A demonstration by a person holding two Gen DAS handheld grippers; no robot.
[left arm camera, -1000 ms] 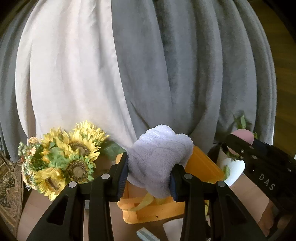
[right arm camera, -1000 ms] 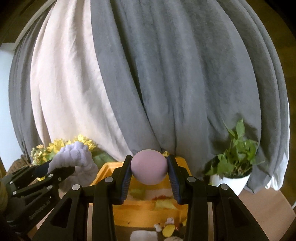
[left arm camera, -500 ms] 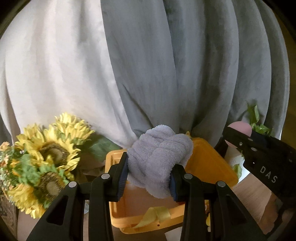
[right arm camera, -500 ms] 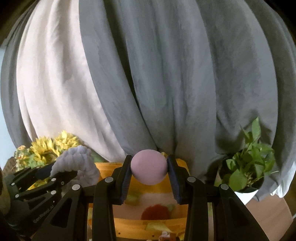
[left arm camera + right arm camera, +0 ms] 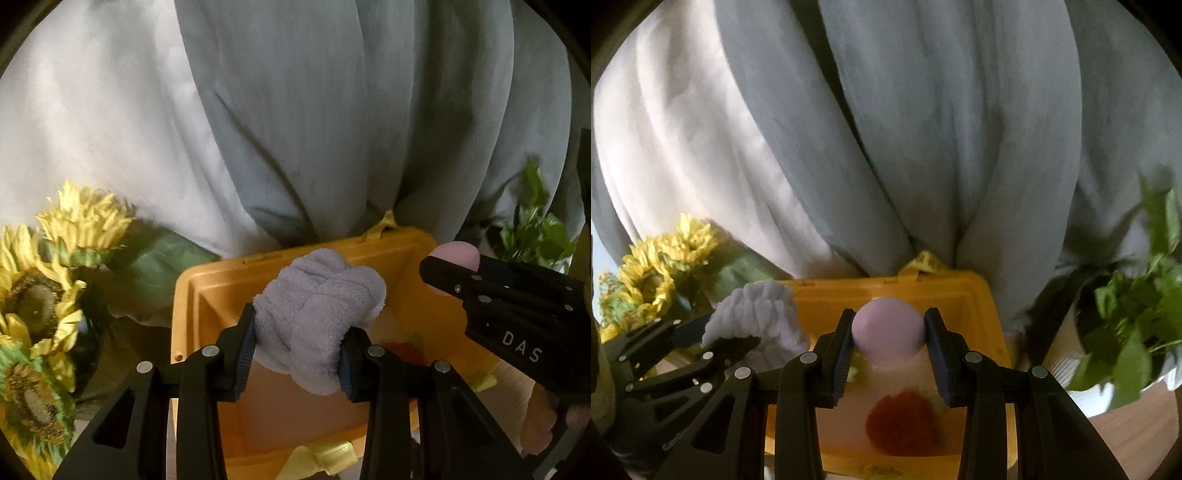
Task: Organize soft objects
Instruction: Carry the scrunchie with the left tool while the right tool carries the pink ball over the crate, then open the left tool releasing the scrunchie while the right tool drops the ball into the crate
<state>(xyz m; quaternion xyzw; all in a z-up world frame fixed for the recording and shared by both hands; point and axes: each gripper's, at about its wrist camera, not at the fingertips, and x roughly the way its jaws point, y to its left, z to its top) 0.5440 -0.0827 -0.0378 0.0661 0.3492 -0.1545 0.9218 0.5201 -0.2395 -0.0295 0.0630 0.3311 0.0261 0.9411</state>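
My left gripper is shut on a folded lavender fleece cloth and holds it above the open yellow bin. My right gripper is shut on a pink soft ball, also above the yellow bin. A red fuzzy pom-pom lies on the bin floor. In the left wrist view the right gripper shows at the right with the ball. In the right wrist view the left gripper and the cloth show at the left.
Grey and white curtains hang right behind the bin. A bunch of sunflowers stands to its left. A leafy potted plant in a white pot stands to its right. Yellow strap pieces lie at the bin's front.
Both grippers have moved forward and tilted down over the bin, so its inside and the red pom-pom now show. Each still holds its object.
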